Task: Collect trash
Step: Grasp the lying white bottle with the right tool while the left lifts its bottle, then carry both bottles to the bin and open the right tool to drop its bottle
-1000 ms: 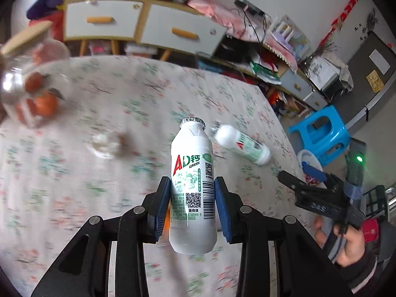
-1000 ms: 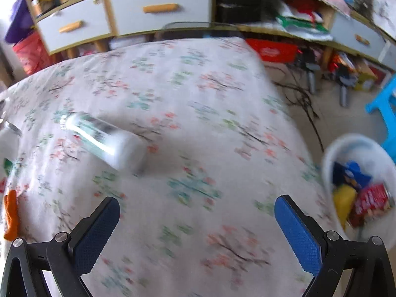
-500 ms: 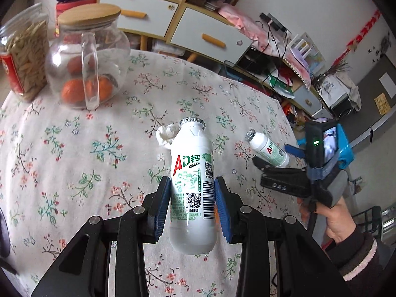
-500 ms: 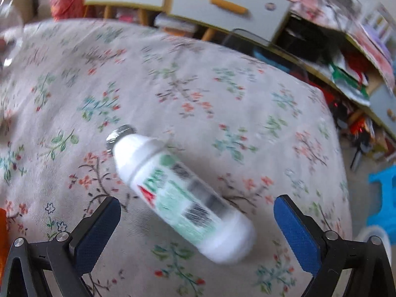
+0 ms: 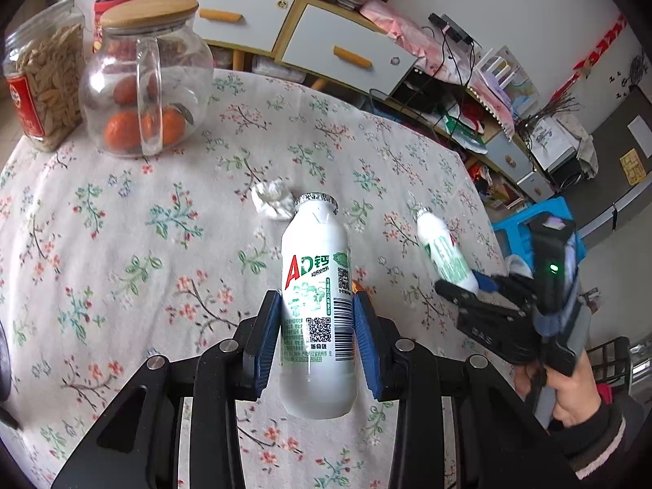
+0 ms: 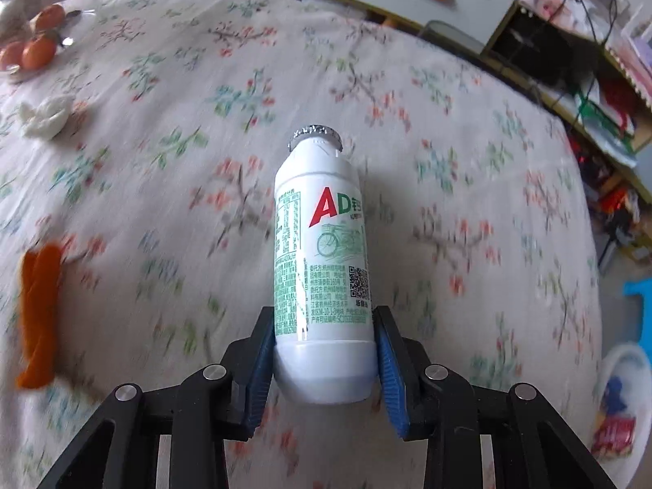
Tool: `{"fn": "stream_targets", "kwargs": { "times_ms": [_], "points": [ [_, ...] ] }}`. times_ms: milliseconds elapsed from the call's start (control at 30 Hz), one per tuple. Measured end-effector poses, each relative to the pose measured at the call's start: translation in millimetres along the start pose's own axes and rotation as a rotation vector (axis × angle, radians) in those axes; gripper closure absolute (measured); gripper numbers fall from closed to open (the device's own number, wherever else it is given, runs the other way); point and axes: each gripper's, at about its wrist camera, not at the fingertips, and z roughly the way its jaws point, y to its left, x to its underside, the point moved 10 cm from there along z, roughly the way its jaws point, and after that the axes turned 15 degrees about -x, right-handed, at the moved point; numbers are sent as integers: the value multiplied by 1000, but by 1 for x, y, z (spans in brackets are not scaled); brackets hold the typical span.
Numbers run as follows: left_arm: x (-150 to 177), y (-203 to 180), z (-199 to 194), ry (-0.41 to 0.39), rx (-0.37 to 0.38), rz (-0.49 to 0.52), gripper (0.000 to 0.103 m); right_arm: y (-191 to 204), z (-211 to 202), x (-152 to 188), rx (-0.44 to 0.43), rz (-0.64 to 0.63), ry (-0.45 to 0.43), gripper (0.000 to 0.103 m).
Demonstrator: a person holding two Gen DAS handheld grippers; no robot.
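Observation:
My left gripper (image 5: 316,299) is shut on a white AD milk bottle (image 5: 316,252), held upright above the floral tablecloth (image 5: 122,244). At the table's right side a second white AD bottle (image 5: 446,256) sits in my right gripper (image 5: 464,283). In the right wrist view that gripper (image 6: 324,320) is closing, and its blue pads press both sides of the bottle's (image 6: 322,224) base. A crumpled white tissue (image 5: 271,199) lies on the cloth beyond the left bottle, and an orange peel (image 6: 38,313) lies at the left.
A glass jug (image 5: 142,81) with oranges and a jar of seeds (image 5: 40,77) stand at the table's far left. A white basket (image 6: 611,362) holding wrappers is on the floor past the right edge, near a blue stool (image 5: 525,220). Cabinets line the back.
My right gripper came over the lying bottle and closed its wide jaws onto its base. My left gripper, still holding its bottle, shifted so the jug and jar came into view.

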Motion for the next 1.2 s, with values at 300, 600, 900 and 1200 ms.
{"fn": "stream_targets", "kwargs": {
  "times_ms": [300, 600, 900, 1200],
  "points": [
    [21, -19, 0, 30, 28, -5, 65, -9, -45, 50, -134, 213, -40, 63],
    [25, -52, -14, -2, 90, -32, 65, -35, -81, 92, -235, 363, -154, 63],
    [36, -76, -23, -40, 100, 10, 65, -118, -139, 129, -133, 475, -283, 63],
    [50, -124, -12, -28, 120, 91, 65, -216, -188, 182, -48, 654, -389, 63]
  ]
}}
